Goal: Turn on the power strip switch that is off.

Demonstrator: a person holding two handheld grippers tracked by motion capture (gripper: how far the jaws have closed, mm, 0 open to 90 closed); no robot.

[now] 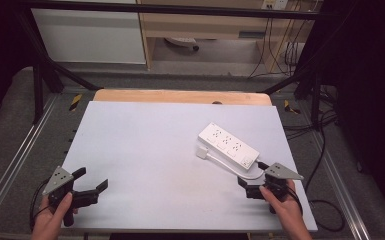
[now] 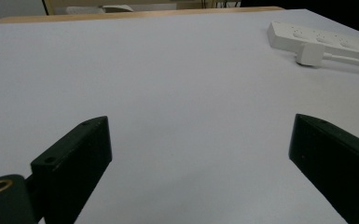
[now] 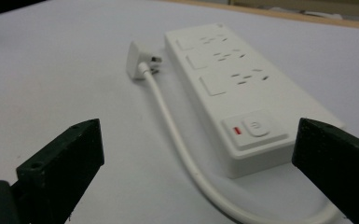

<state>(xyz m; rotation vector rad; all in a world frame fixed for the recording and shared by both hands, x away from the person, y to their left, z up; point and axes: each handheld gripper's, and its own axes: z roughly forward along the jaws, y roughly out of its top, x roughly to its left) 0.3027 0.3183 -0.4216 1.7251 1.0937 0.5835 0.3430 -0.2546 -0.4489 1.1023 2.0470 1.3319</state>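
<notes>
In the high view, a white power strip [image 1: 228, 145] lies at a slant on the right half of the pale grey table [image 1: 145, 150], its switch end nearer the person and its far end pointing up and left; its white plug [image 1: 202, 152] rests on the table just beside the strip's left side, and the white cord [image 1: 237, 171] loops from the plug round to the near end. The right gripper [image 1: 246, 186], held in the person's right hand [image 1: 285, 207], sits at the near right edge just short of that cord loop, jaws spread wide and holding nothing. The left gripper [image 1: 91, 181] is at the near left corner in the left hand [image 1: 52, 220], well apart from the strip, jaws likewise wide and empty. In the left gripper view, bare table lies between the two spread black jaws, and the strip [image 2: 321, 41] with its plug [image 2: 309, 54] shows far off at the upper right. In the right gripper view, the strip's [image 3: 242, 88] near end with its switch button [image 3: 256, 126] lies between the wide-open jaws, toward the right one, the cord [image 3: 177, 135] running up the middle to the plug [image 3: 140, 60] beside the strip.
</notes>
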